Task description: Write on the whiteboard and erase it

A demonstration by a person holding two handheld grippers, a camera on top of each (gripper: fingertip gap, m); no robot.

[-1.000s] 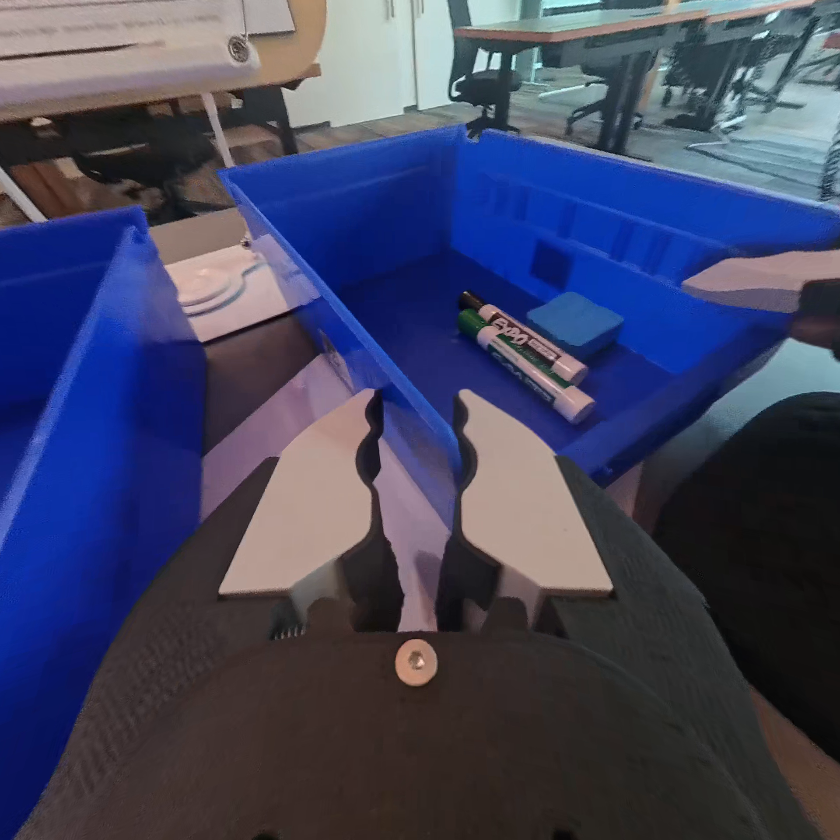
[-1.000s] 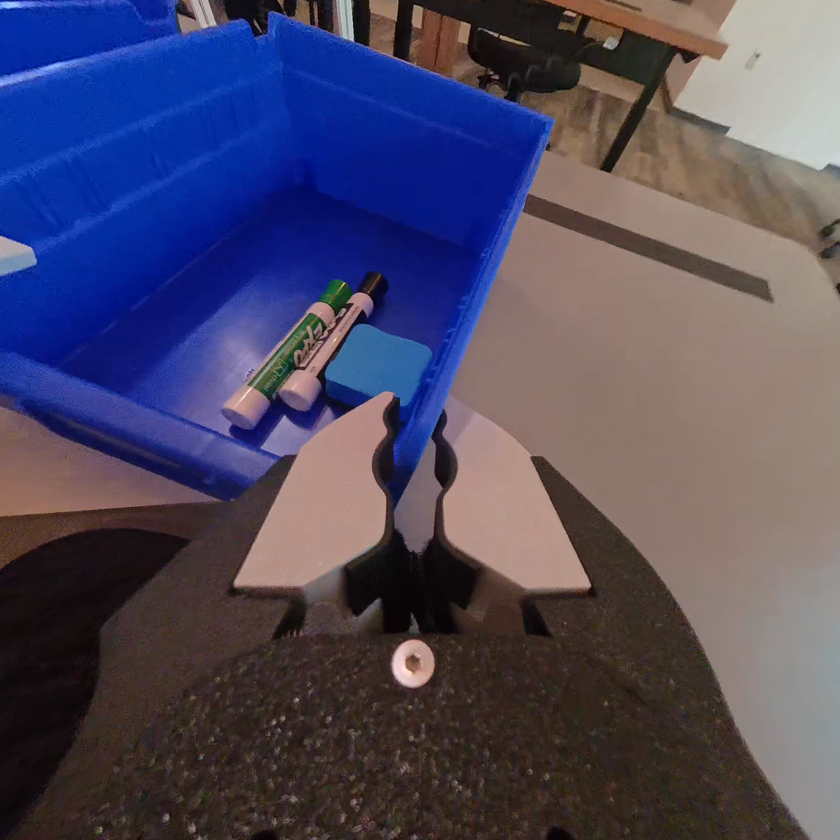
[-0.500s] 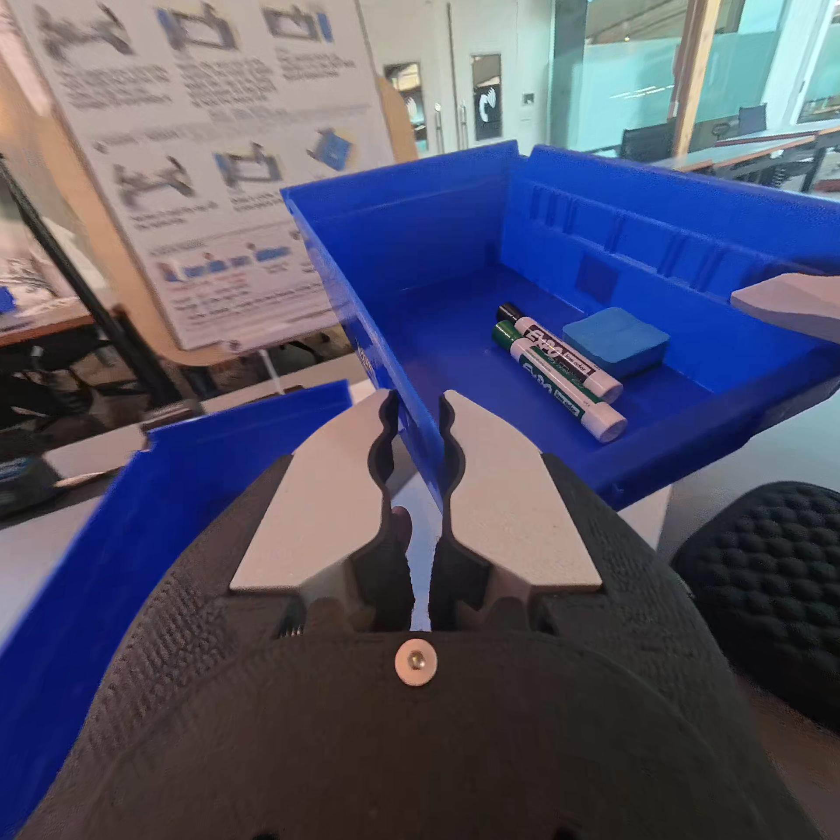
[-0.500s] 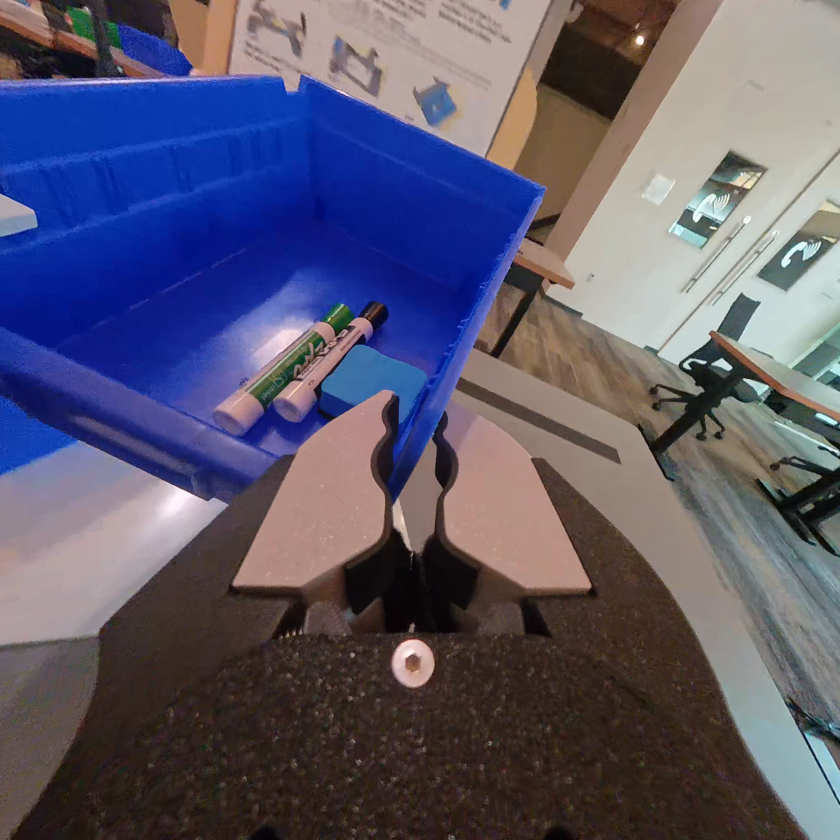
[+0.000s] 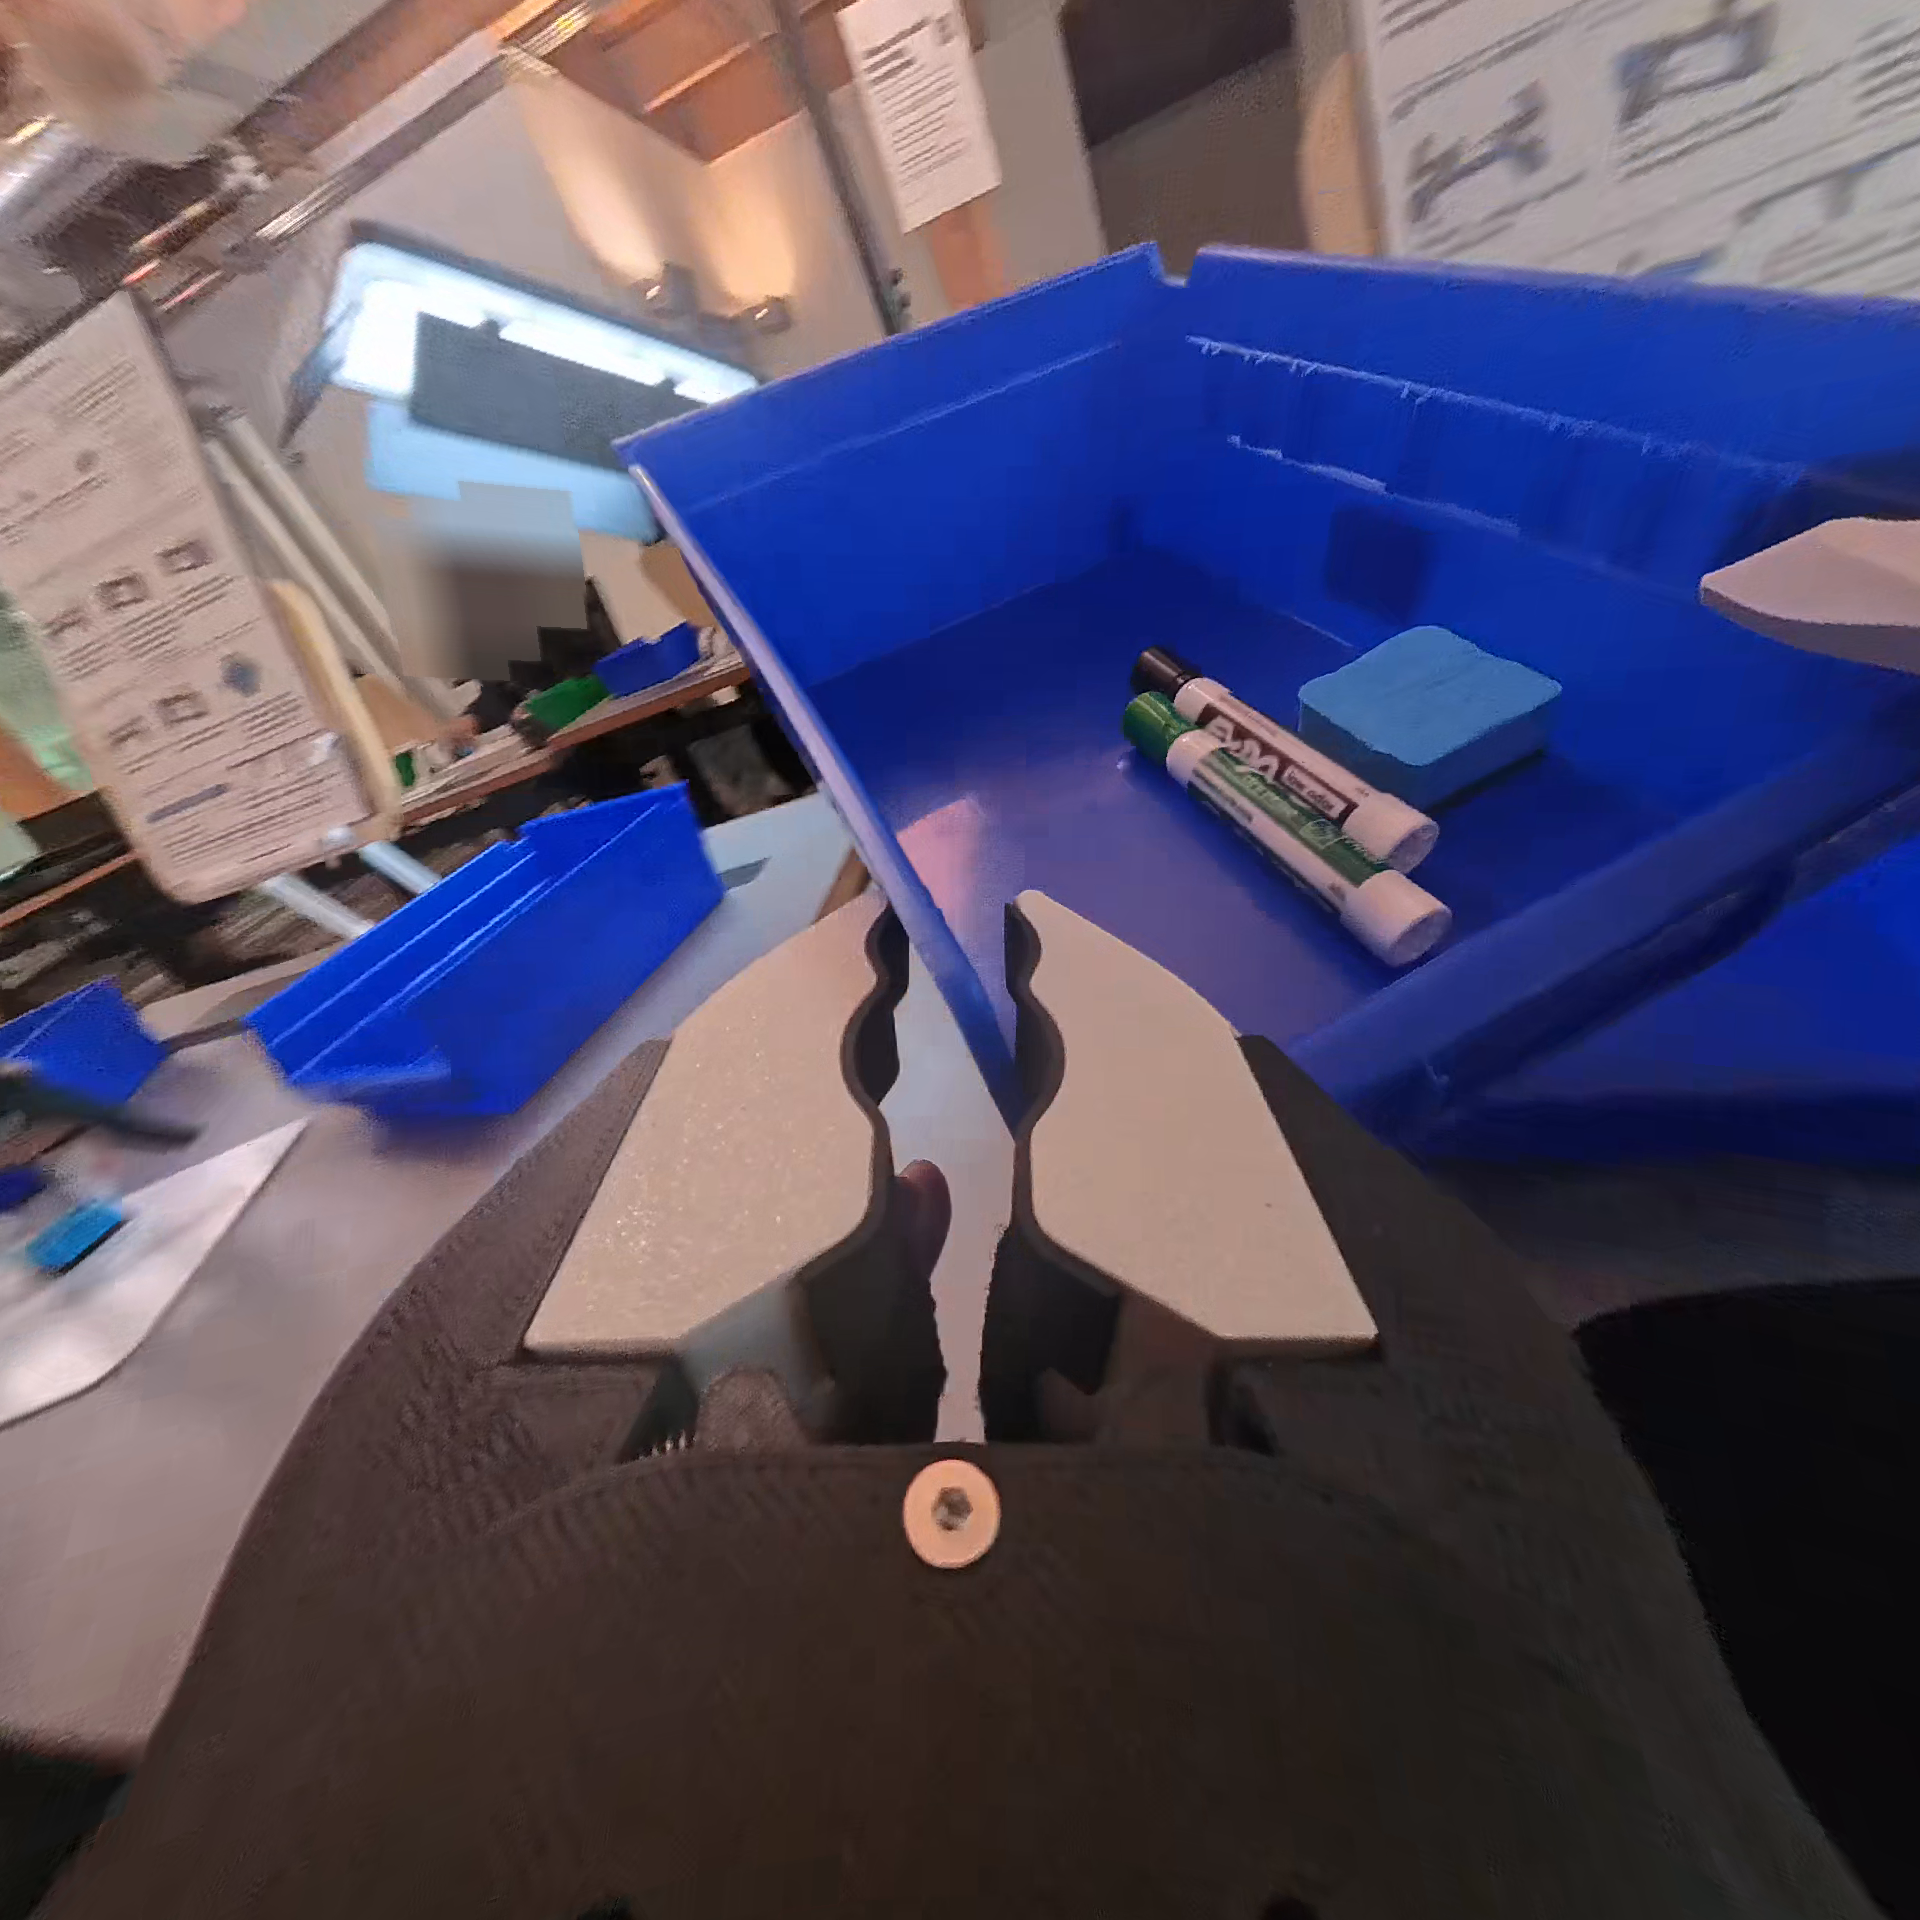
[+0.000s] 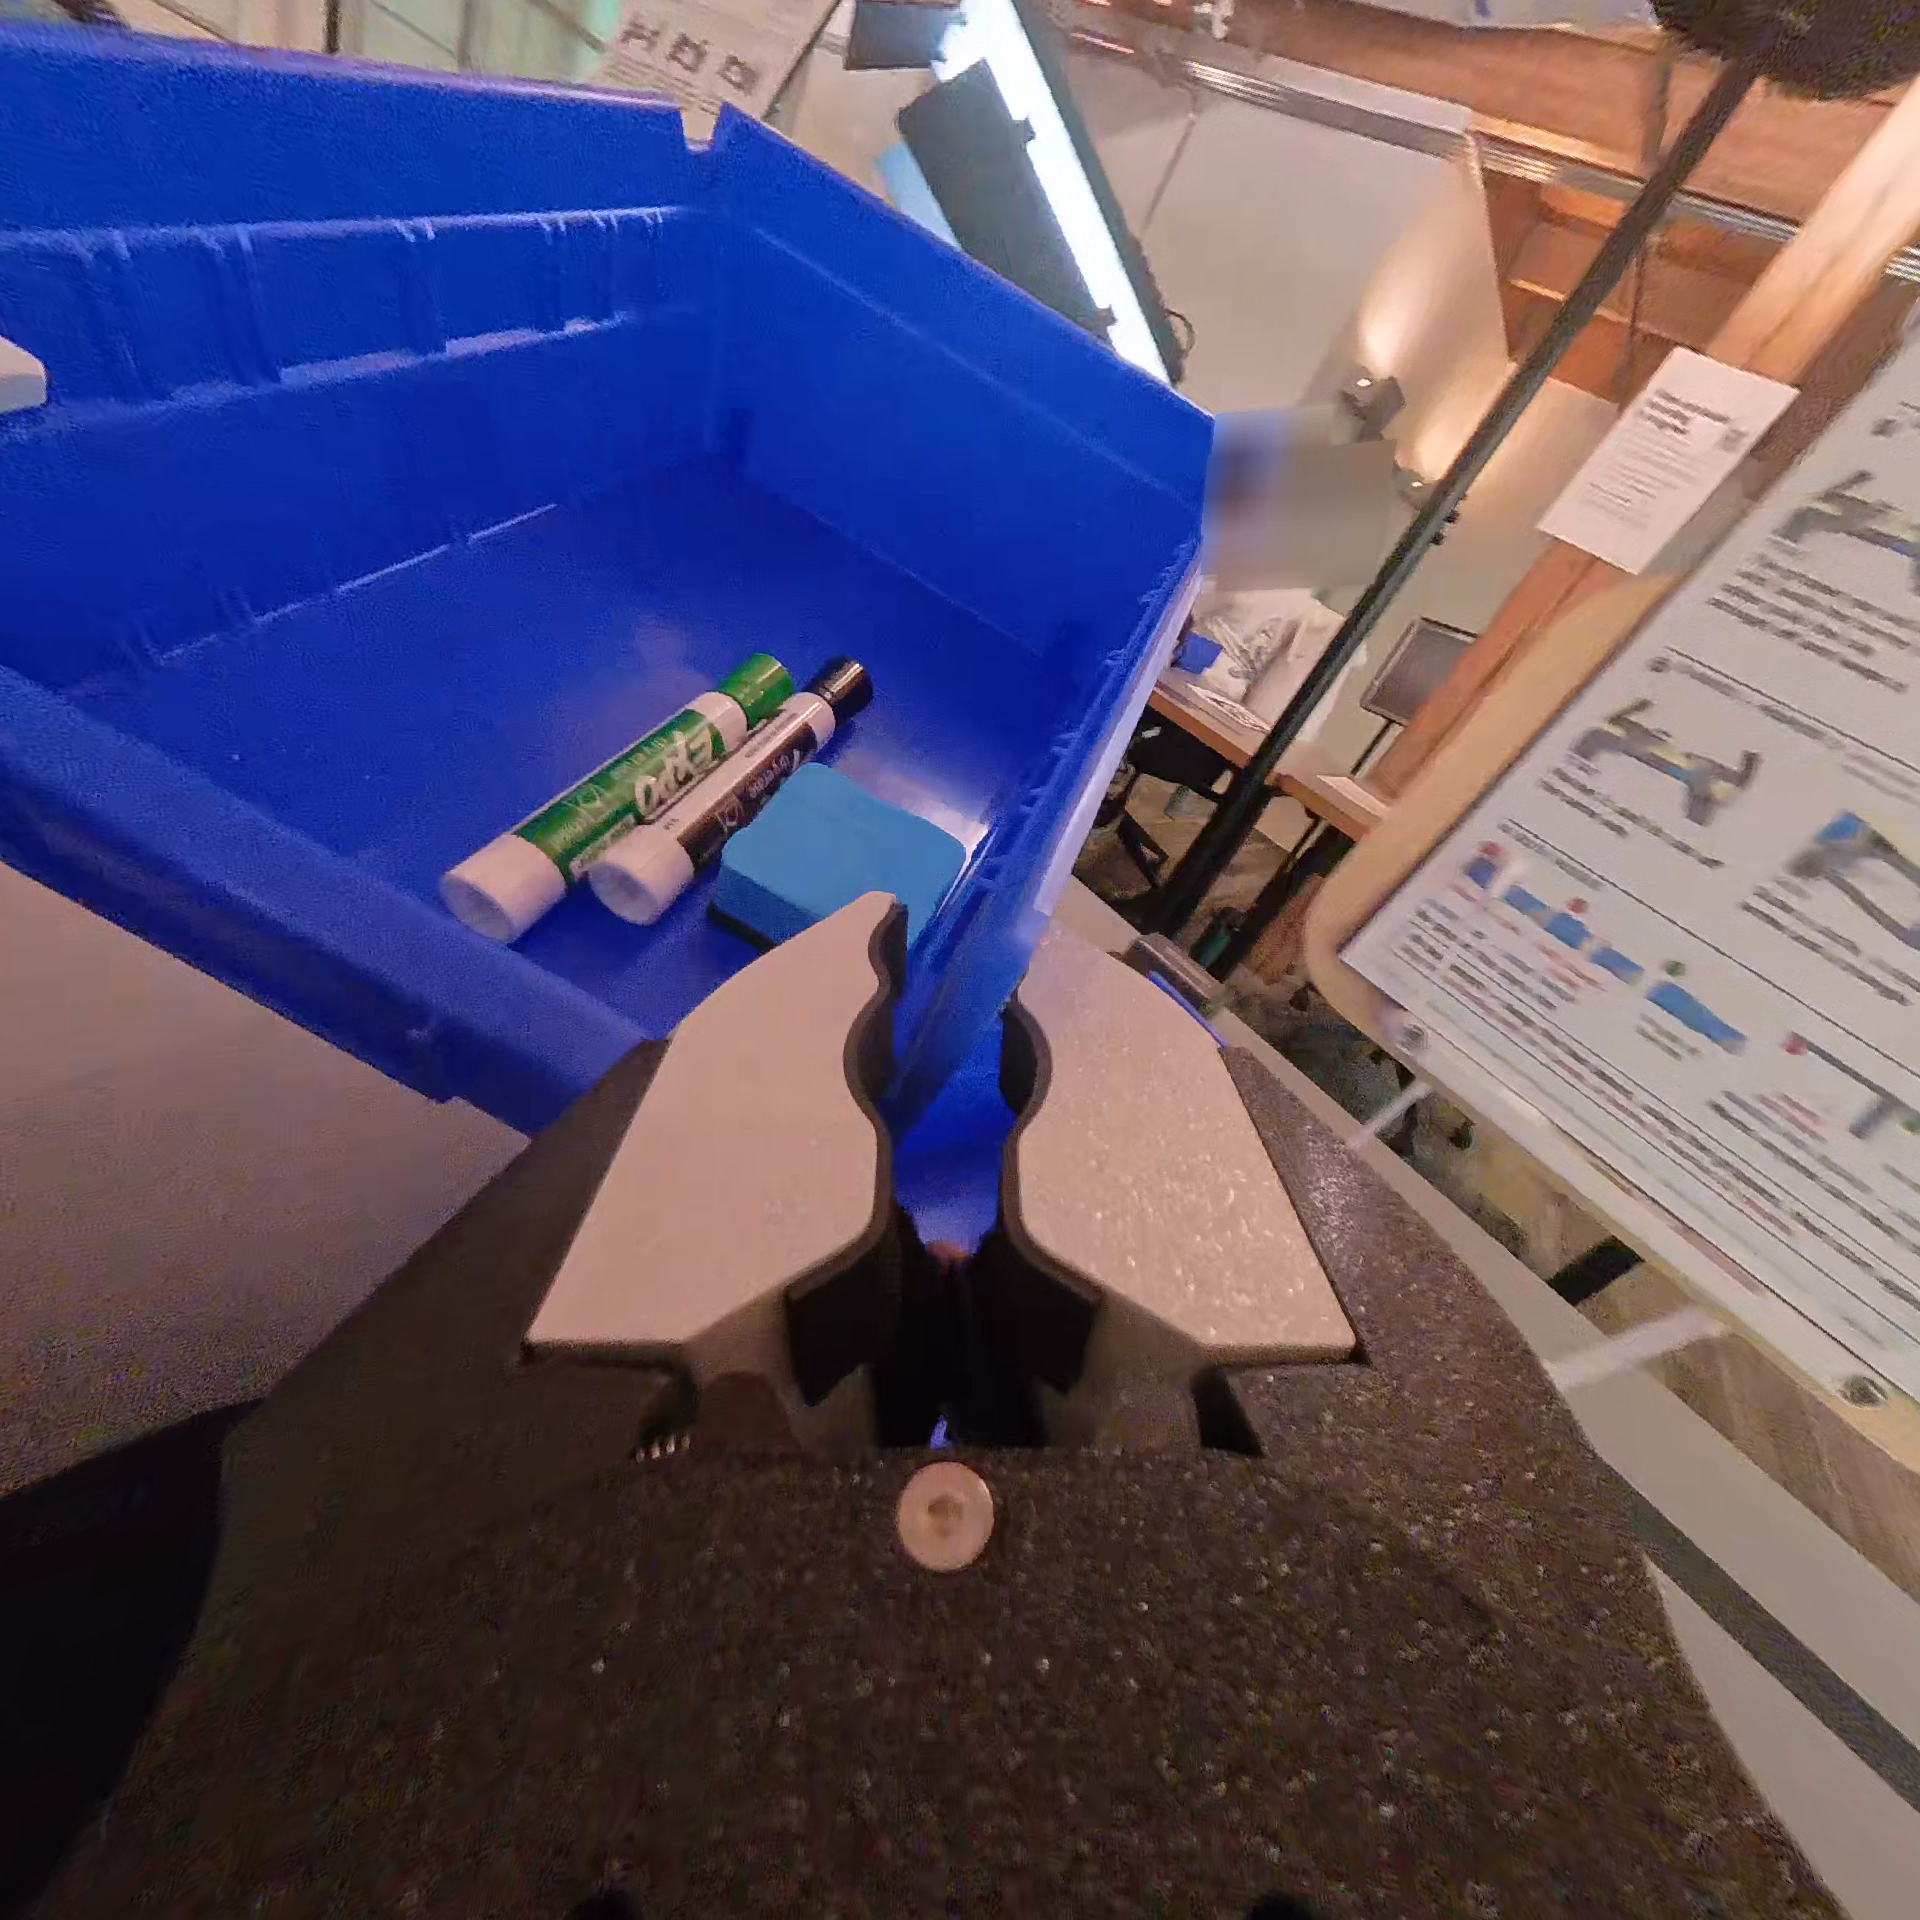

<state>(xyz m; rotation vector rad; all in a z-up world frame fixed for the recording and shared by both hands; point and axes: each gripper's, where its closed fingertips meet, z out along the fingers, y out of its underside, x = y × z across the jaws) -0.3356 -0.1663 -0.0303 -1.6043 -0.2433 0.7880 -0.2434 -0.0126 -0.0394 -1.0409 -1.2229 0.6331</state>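
Both grippers (image 5: 945, 925) (image 6: 951, 940): black textured bodies, pale grey wavy-edged fingers, silver hex screw, possibly 3D-printed.

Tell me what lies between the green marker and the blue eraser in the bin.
The black marker lies between the green marker and the blue eraser on the floor of the blue bin, seen in both wrist views.

We count two markers, one green-capped (image 5: 1280, 821) and one black-capped (image 5: 1288, 746), one blue eraser (image 5: 1429, 710), and three blue bins (image 5: 935, 499) in the left wrist view.

Lab/workshop space: instruction posters (image 6: 1704, 831) on stands, blue bins (image 5: 488, 977) on grey tables (image 5: 208, 1455), exposed ceiling beams.
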